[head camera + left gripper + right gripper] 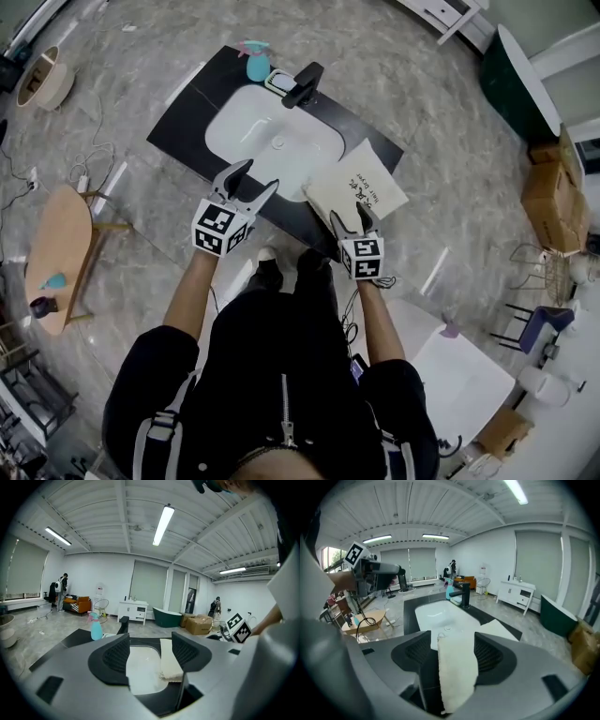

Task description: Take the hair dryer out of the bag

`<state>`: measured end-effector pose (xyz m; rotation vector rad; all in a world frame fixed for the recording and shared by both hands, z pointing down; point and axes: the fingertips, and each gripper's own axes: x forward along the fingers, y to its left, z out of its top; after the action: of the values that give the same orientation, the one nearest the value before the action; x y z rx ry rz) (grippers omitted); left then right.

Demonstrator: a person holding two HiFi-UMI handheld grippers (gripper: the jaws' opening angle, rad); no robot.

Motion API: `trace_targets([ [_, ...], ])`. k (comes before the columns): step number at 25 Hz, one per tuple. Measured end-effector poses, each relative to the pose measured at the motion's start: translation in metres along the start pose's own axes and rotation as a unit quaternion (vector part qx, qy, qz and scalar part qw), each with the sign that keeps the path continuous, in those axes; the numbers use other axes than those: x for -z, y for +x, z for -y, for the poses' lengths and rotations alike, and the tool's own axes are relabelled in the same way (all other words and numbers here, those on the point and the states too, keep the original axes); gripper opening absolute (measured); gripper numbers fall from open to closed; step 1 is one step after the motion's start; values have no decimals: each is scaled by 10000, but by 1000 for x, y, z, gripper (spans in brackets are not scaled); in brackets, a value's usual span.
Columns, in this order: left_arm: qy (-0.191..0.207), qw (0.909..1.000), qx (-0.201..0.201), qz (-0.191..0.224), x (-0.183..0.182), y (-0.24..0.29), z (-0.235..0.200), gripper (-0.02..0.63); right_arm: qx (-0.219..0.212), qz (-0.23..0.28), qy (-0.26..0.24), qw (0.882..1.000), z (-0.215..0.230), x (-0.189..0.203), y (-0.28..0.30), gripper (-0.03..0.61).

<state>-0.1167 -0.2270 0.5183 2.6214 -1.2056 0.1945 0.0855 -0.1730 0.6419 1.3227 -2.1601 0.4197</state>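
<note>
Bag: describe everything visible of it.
The bag is a flat cream cloth pouch with dark print on its upper face, too small to read. It lies on the black counter, just right of the white basin. Its near edge is gathered into a strip between the jaws of the right tool, which are closed on the fabric. Nothing of its contents shows.

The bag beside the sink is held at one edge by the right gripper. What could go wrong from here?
1. The right gripper pinches only a fold of the bag; the cloth may slip out, or a pull may drag the bag instead of opening it.
2. The bag lies beside the sink, near the edge of the counter, so it could slide off or into the basin.
3. No hair dryer is visible; the open left gripper would reach in blind.
</note>
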Motion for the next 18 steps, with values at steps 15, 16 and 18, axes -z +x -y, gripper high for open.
trace_targets([
  [15, -184, 9995, -208, -167, 23, -15, -9, 293, 43, -1683, -950, 9811, -8, 99, 29, 285],
  [16, -198, 9994, -224, -175, 24, -16, -10, 293, 80, -1777, -961, 9793, -6, 104, 31, 281],
  [18, -230, 9993, -251, -179, 26, -18, -12, 293, 167, -1856, -948, 9779, -2, 109, 32, 260],
])
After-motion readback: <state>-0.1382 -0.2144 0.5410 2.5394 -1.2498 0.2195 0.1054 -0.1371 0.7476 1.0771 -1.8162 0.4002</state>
